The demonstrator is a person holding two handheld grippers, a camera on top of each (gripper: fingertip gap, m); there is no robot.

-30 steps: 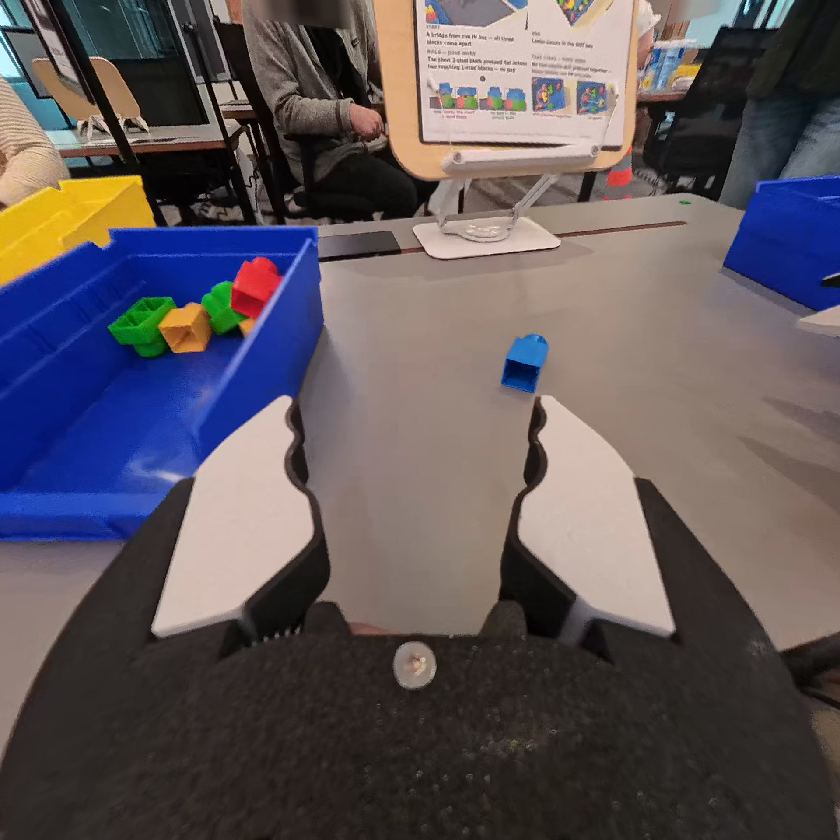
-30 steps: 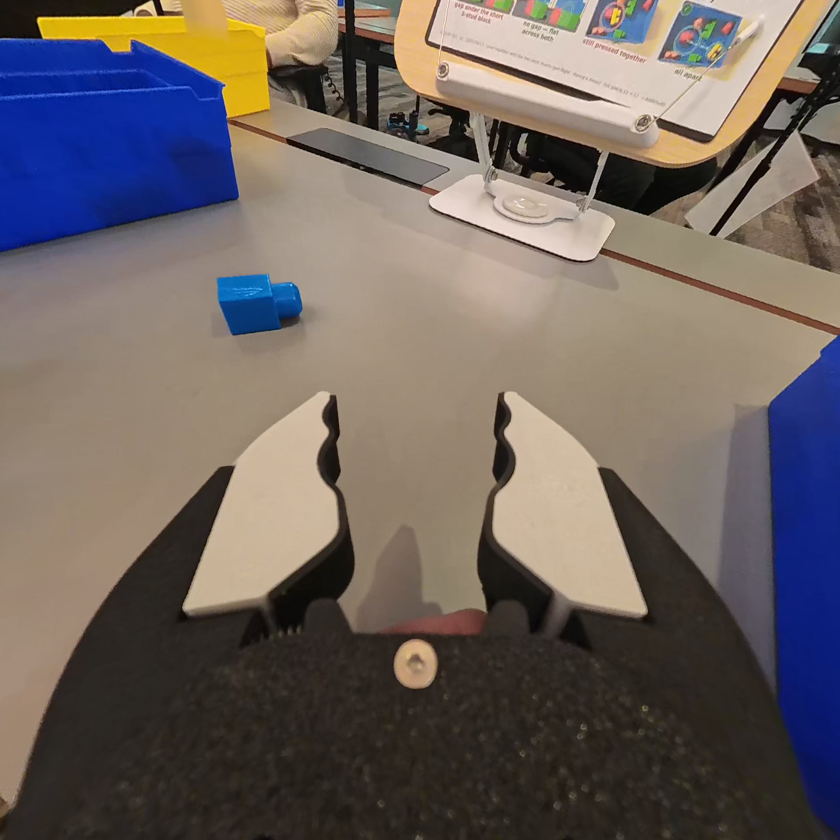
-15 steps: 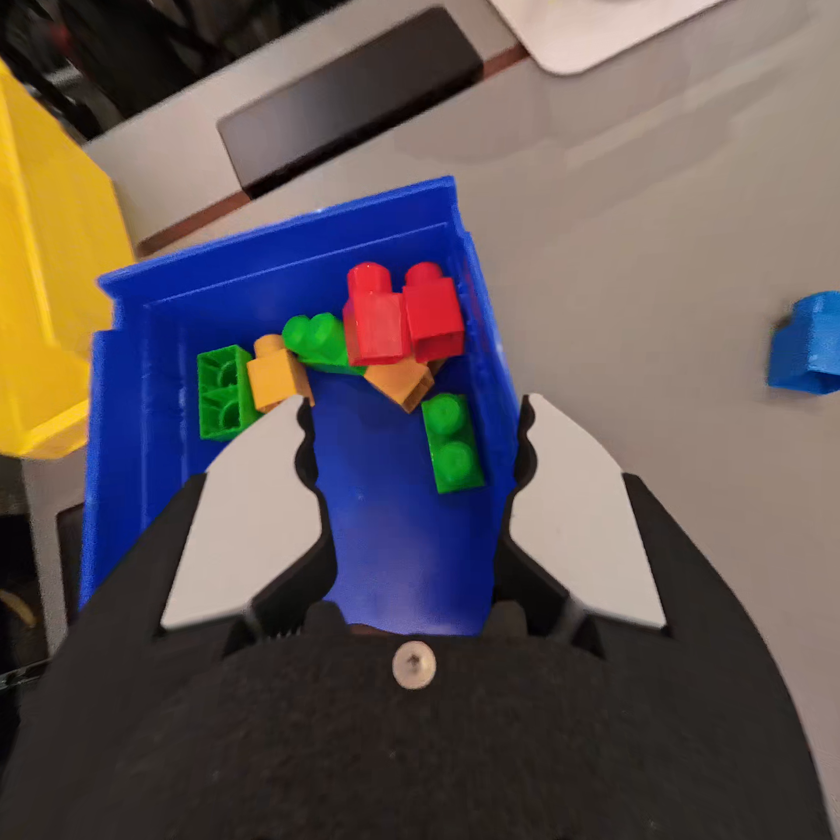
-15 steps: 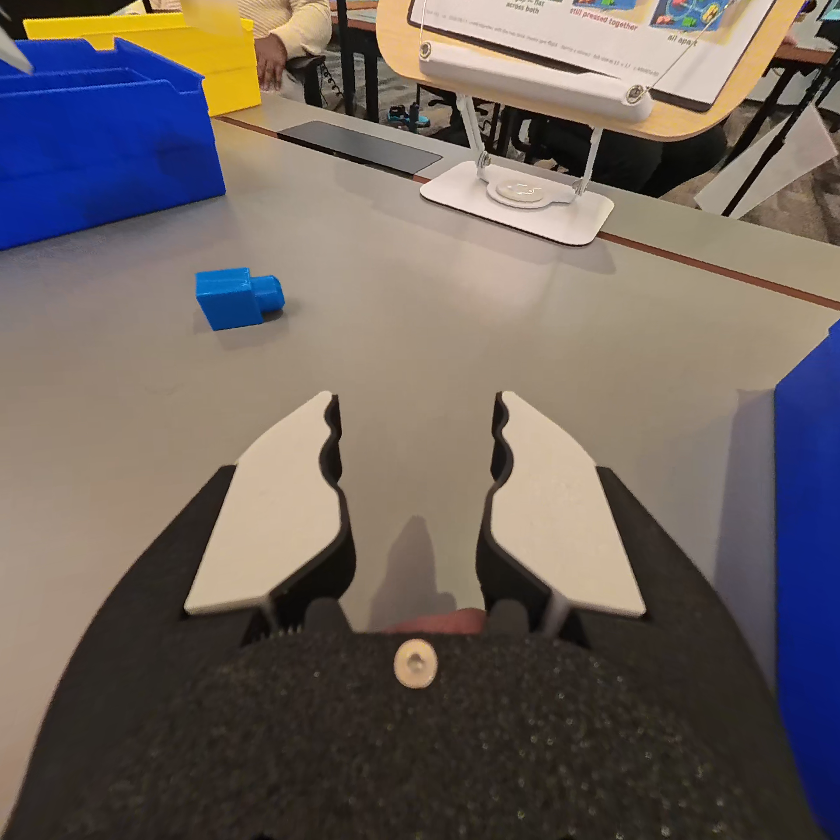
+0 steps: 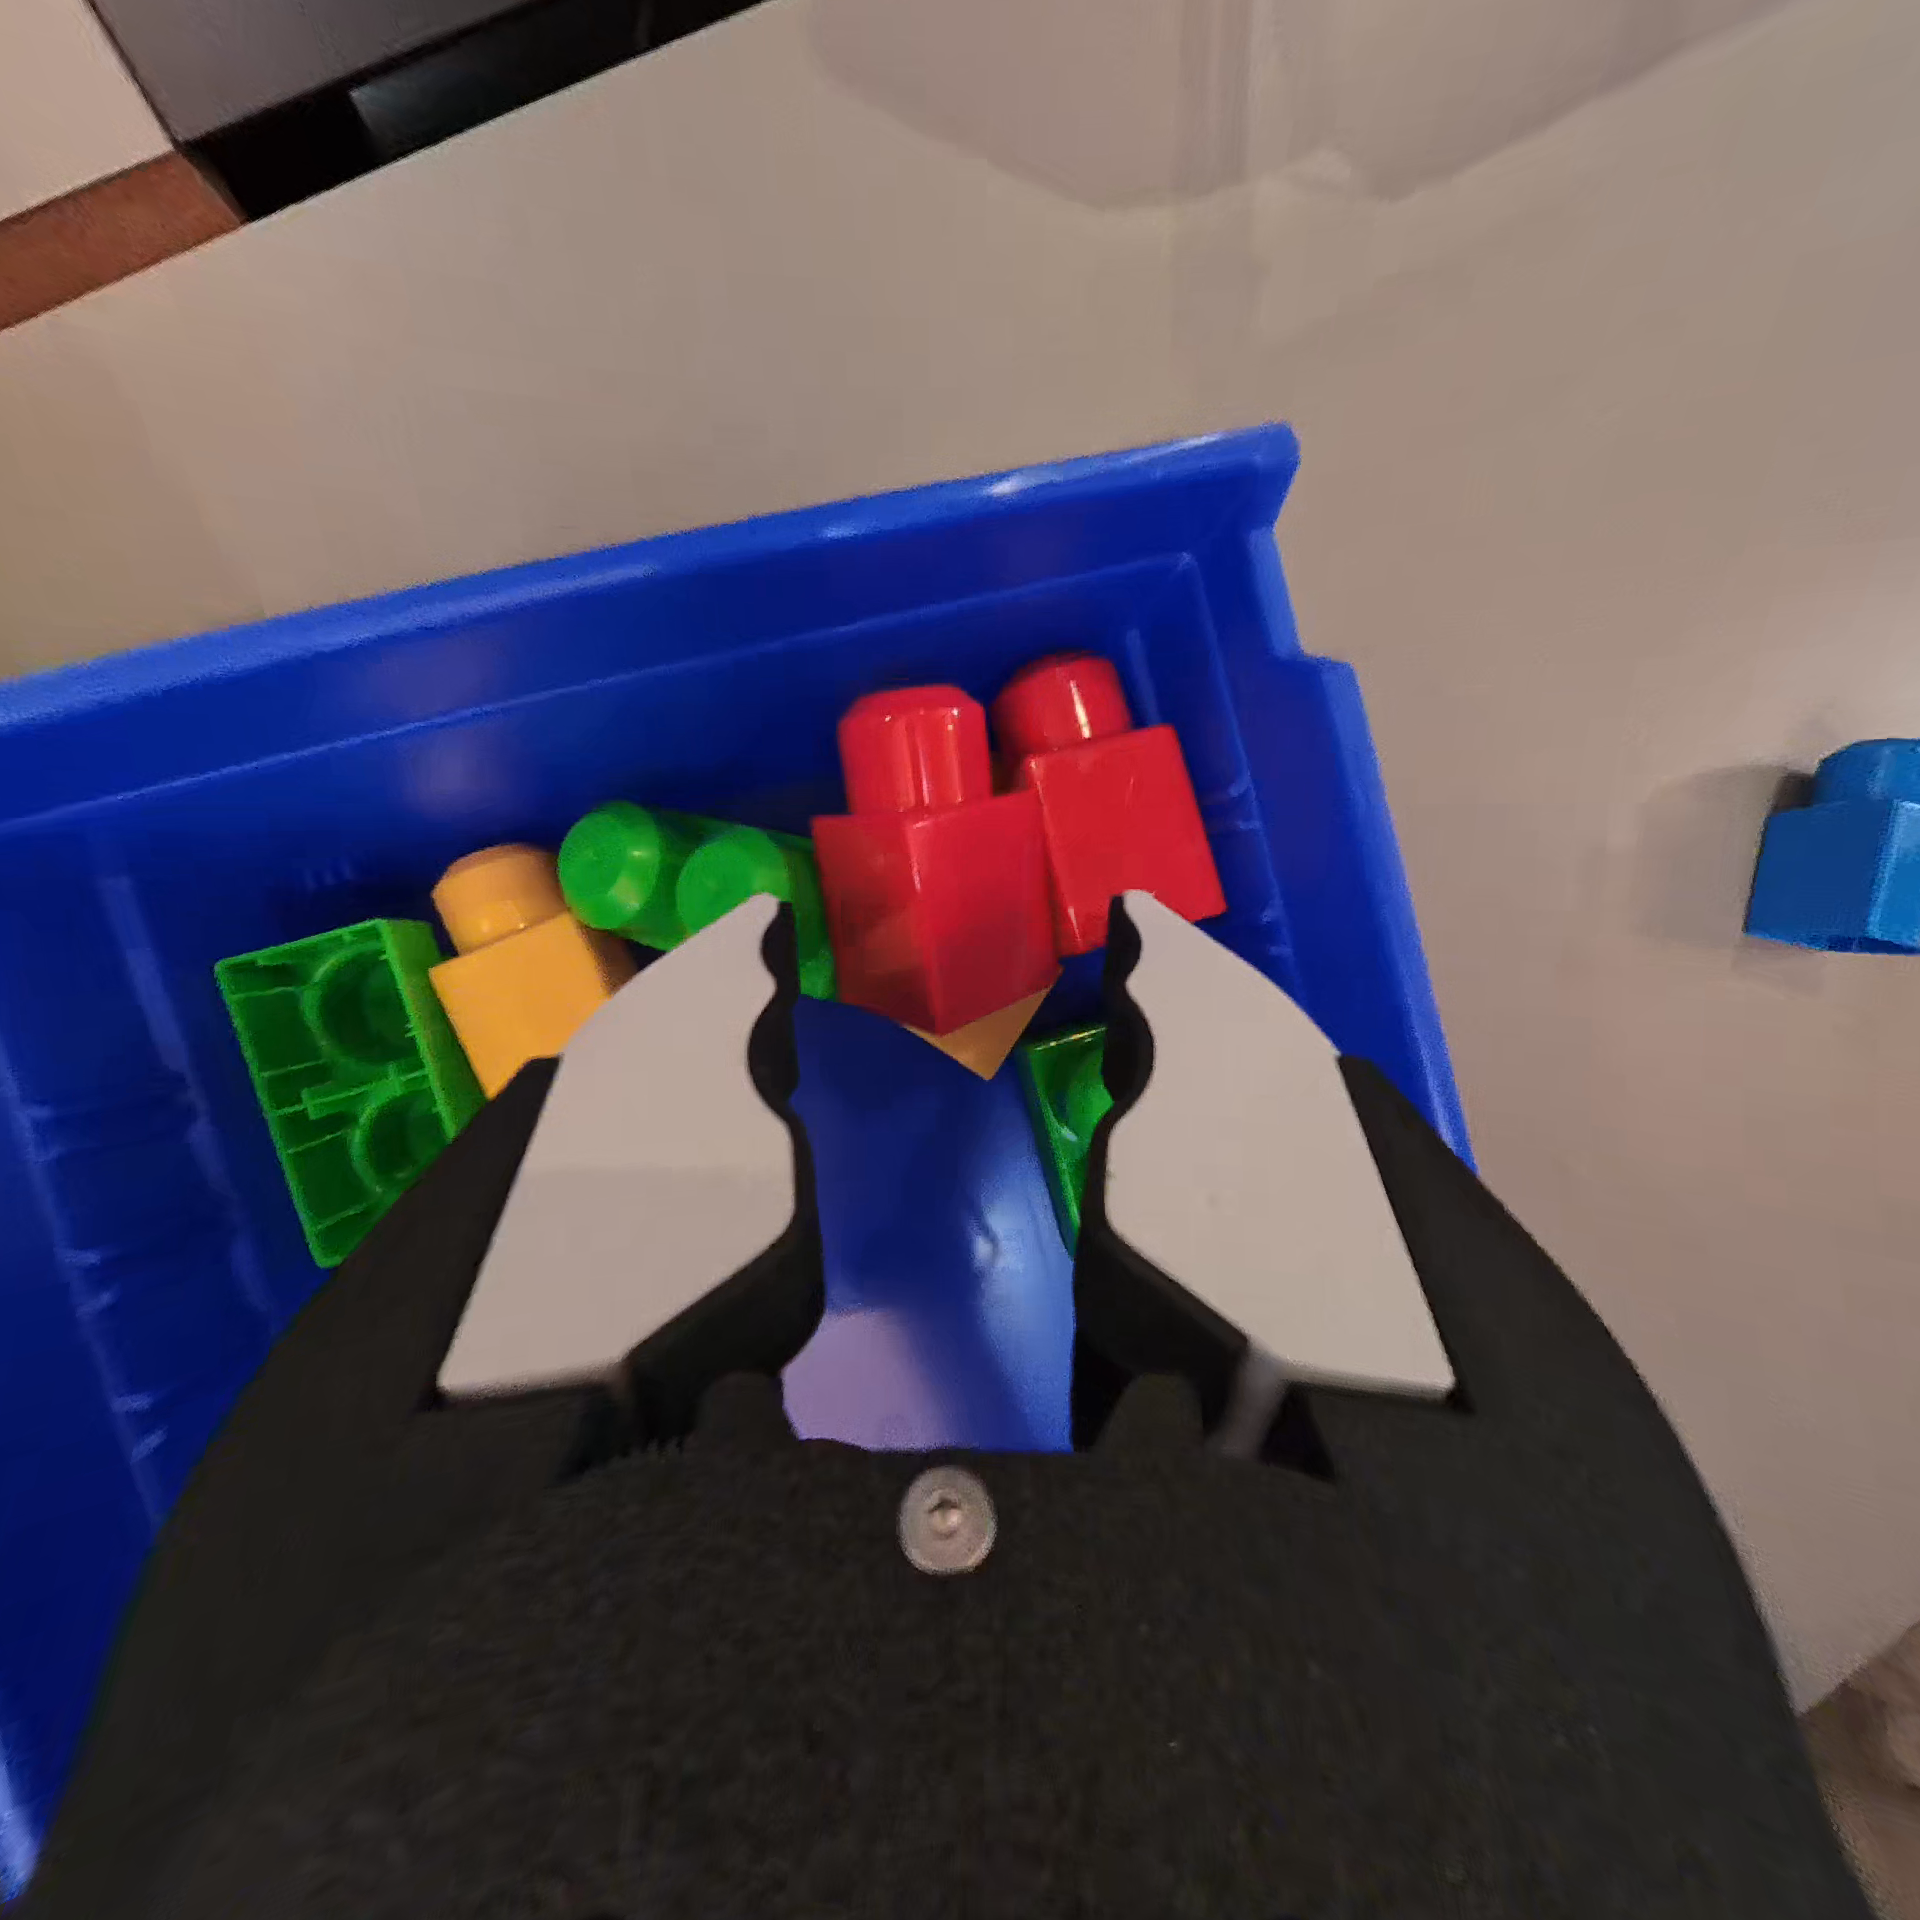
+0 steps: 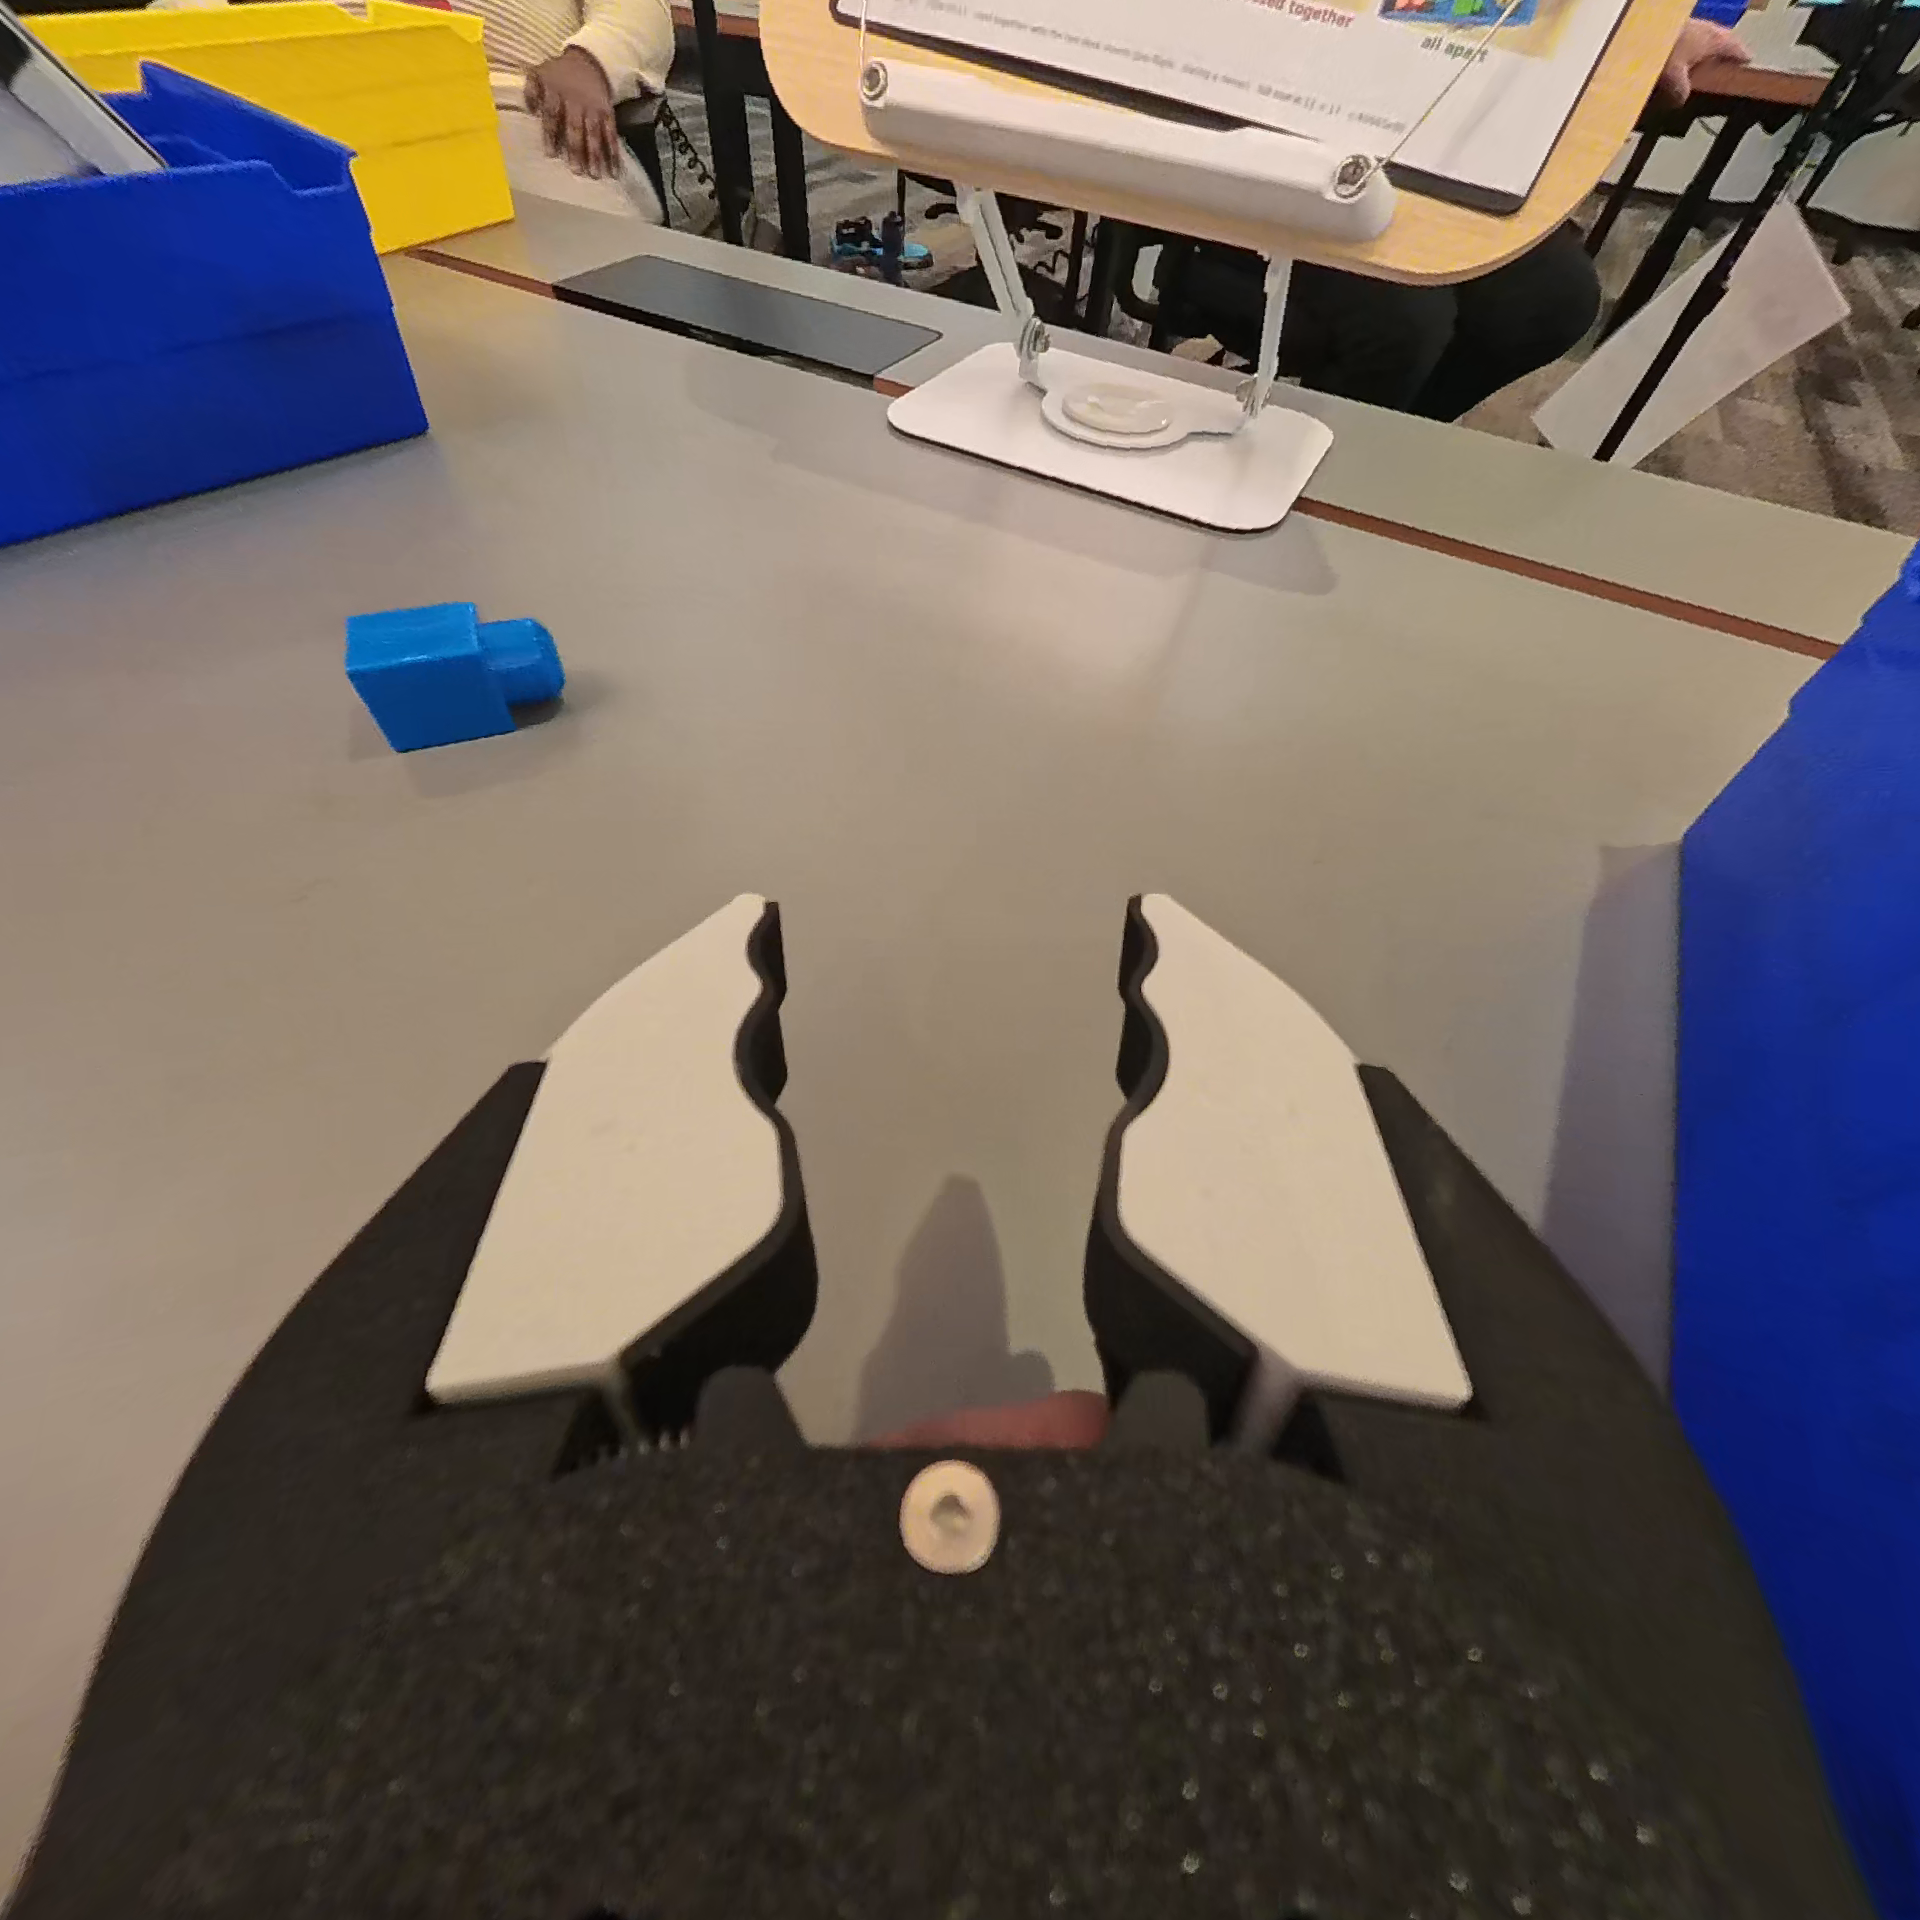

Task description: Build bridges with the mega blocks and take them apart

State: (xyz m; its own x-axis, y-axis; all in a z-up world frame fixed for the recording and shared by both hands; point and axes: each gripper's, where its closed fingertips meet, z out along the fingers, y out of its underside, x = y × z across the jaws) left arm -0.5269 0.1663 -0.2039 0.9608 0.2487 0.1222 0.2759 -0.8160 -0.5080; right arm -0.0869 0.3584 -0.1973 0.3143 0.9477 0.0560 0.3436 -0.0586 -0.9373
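Left gripper (image 5: pixel 943 914), fingers spread wide and empty, poised above the open blue plastic bin (image 5: pixel 644 623) that rests on the grey counter (image 5: pixel 623 312). Between its fingertips lie two red one-stud plastic blocks (image 5: pixel 997 862) side by side, studs pointing away, resting partly on an orange block (image 5: pixel 982 1044). To their left lie a green two-stud block (image 5: pixel 675 878), another orange one-stud block (image 5: pixel 520 956) and a green block turned hollow side up (image 5: pixel 332 1081); a further green block (image 5: pixel 1065 1101) sits partly hidden behind the right finger. Right gripper (image 6: pixel 948 914), fingers likewise wide and holding nothing, hovers over bare counter beside a second blue bin (image 6: pixel 1818 1039). A blue one-stud block (image 6: pixel 442 675) lies on its side on the counter, well apart from both bins. The blocks are judged light, rigid, hollow and smooth; flat opposite side walls offer the surest hold, whereas the rounded stud would likely slip.
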